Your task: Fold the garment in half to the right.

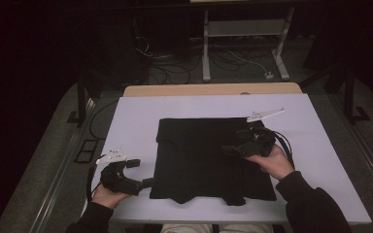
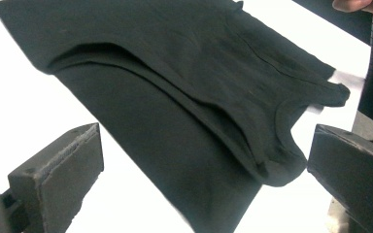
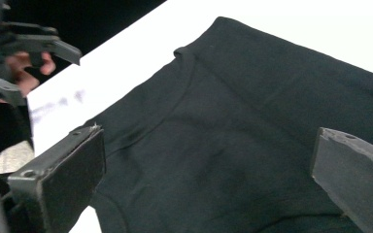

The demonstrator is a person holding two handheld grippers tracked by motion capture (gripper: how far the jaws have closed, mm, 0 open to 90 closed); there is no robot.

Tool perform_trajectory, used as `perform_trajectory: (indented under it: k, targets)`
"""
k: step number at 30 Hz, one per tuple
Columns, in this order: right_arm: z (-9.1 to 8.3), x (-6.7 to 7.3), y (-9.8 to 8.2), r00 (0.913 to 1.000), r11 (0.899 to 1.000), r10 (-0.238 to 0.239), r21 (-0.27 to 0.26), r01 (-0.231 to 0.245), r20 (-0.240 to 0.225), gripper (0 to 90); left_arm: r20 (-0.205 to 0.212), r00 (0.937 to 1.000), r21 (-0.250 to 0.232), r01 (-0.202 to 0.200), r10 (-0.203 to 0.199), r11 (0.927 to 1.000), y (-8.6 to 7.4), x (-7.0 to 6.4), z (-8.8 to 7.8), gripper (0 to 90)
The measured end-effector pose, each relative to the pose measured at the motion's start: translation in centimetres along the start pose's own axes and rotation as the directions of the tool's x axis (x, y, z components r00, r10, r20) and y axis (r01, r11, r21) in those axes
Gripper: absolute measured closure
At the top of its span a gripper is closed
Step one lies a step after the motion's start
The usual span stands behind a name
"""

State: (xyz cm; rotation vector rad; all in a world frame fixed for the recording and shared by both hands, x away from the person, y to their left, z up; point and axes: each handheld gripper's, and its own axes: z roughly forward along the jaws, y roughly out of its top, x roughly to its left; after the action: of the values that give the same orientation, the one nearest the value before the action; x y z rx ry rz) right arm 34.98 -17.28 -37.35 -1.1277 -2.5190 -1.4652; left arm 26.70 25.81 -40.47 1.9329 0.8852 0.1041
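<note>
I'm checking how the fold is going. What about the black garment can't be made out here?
- High view: black garment right part, hidden under the right claw.
- Left gripper view: its lower edge cut off by the frame.
- High view: seams, too dark.

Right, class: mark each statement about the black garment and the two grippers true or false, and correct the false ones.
1. The black garment lies folded on the white table. True.
2. The left gripper is shut on the cloth. False: its jaws stand open, beside the garment's edge.
3. The right gripper is over the garment. True.
4. The garment is red. False: it is black.
5. The right gripper's jaws are shut. False: they stand open.
</note>
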Motion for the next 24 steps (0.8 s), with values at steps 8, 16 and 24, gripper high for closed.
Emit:
perform_trajectory:
  k: [8, 16, 24]
  targets:
    - [1.0, -1.1, 0.9, 0.9991, 1.0, -0.011, 0.01, 0.011, 0.041, 0.0, -0.031, 0.9995, -0.028, 0.007, -0.008, 0.9996, -0.6, 0.7, -0.4, 0.0]
    - [2.6, -1.6, 2.4, 0.9982, 0.999, -0.03, 0.019, 0.029, 0.052, 0.0, -0.031, 0.9995, -0.023, -0.012, 0.011, 0.9997, -1.3, 0.9, -0.5, 0.0]
    - [4.1, -1.7, 4.1, 0.9972, 0.998, -0.051, 0.022, 0.05, 0.055, 0.0, -0.031, 0.9991, -0.001, -0.03, 0.03, 0.9996, -1.7, 1.1, -0.6, 0.0]
